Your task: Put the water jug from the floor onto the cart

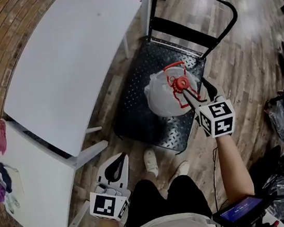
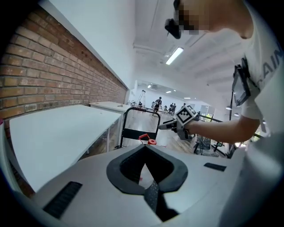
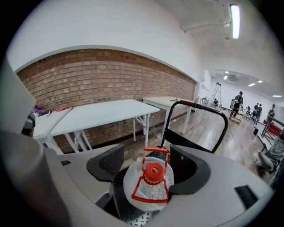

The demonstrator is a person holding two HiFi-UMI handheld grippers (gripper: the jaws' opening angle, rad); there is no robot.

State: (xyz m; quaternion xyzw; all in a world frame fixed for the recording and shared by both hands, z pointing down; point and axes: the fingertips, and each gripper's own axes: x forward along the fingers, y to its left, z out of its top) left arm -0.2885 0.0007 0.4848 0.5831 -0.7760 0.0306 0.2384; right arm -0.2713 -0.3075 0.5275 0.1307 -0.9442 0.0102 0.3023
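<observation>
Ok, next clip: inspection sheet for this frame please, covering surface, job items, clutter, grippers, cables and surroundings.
Surface: black cart on the wooden floor.
Job's things: water jug upright on the cart, red cap on, red handle raised.
Clutter: pink and purple items on a white table; dark bags on the floor.
Grippers: right gripper over the jug's top, jaws apart, handle between them; left gripper shut, empty, held low.
Cables: thin cable below the right forearm, near a lit screen.
Surroundings: brick wall, distant people.
</observation>
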